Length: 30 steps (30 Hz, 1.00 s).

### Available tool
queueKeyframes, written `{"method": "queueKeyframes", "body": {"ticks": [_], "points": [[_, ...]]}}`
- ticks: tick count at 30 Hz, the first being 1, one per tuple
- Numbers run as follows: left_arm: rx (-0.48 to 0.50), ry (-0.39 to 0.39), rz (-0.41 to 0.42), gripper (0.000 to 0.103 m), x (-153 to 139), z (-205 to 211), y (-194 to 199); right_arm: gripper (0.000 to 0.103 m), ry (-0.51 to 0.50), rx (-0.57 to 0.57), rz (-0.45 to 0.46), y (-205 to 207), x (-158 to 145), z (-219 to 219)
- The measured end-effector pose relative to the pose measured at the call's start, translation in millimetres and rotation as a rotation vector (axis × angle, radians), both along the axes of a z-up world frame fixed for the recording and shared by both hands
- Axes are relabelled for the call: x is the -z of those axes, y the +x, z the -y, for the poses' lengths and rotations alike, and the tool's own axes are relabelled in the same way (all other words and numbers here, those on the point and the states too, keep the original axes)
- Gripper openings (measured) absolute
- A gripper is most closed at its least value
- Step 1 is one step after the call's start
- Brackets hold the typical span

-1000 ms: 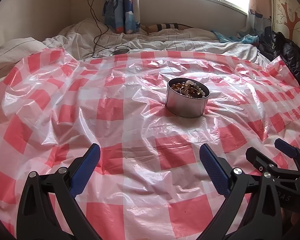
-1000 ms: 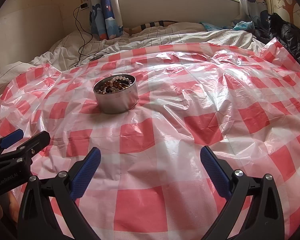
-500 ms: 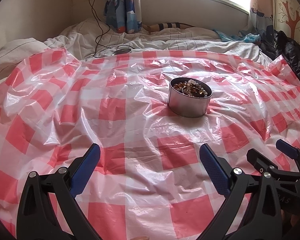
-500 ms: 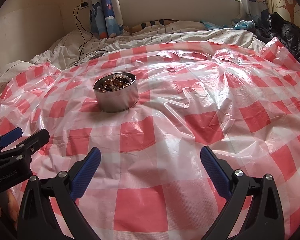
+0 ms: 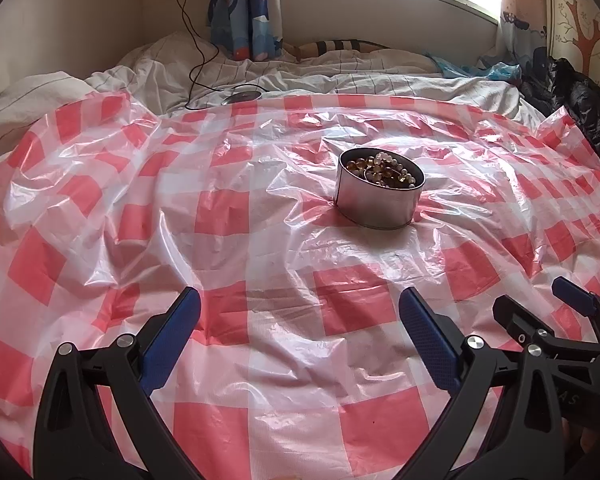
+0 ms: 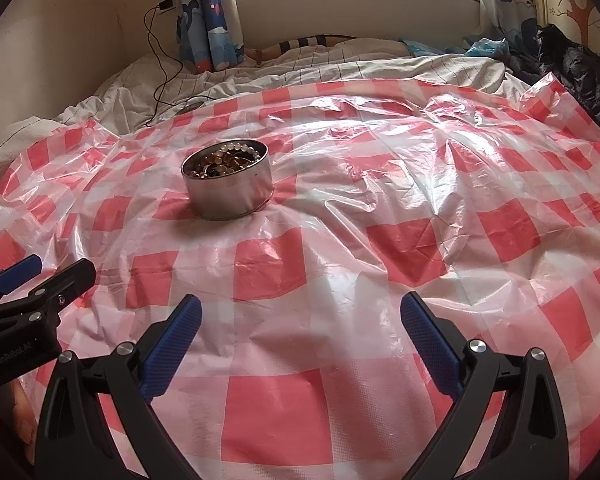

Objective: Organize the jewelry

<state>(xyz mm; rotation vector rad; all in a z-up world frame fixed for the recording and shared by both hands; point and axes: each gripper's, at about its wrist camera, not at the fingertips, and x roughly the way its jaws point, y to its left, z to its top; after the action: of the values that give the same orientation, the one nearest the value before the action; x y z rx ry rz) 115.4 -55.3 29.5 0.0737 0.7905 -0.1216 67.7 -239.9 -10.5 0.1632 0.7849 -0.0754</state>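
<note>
Left wrist view: one round metal tin (image 5: 380,196) of beaded jewelry (image 5: 384,170) on red-checked plastic sheet (image 5: 228,216), far centre-right. Left gripper (image 5: 300,312) spread wide, empty, near edge. Right wrist view: same tin (image 6: 228,190) far left; right gripper (image 6: 300,314) spread wide, empty. Two grippers, one tin.

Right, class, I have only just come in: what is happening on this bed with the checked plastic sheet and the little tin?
A person holds a two-finger gripper in each hand above a red-and-white checked plastic sheet spread over a bed. The left gripper and the right gripper are both open and hold nothing. Ahead of them a round metal tin stands on the sheet, filled with beaded jewelry. Neither gripper touches the tin.
</note>
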Motion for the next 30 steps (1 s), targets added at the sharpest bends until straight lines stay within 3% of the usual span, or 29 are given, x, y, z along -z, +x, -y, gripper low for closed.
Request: {"method": "queueKeyframes", "body": {"ticks": [30], "points": [[0.003, -0.01, -0.033, 0.095, 4.8, -0.8, 3.8, 0.095, -0.003, 0.018, -0.034, 5.7, 1.5, 7.5]]}}
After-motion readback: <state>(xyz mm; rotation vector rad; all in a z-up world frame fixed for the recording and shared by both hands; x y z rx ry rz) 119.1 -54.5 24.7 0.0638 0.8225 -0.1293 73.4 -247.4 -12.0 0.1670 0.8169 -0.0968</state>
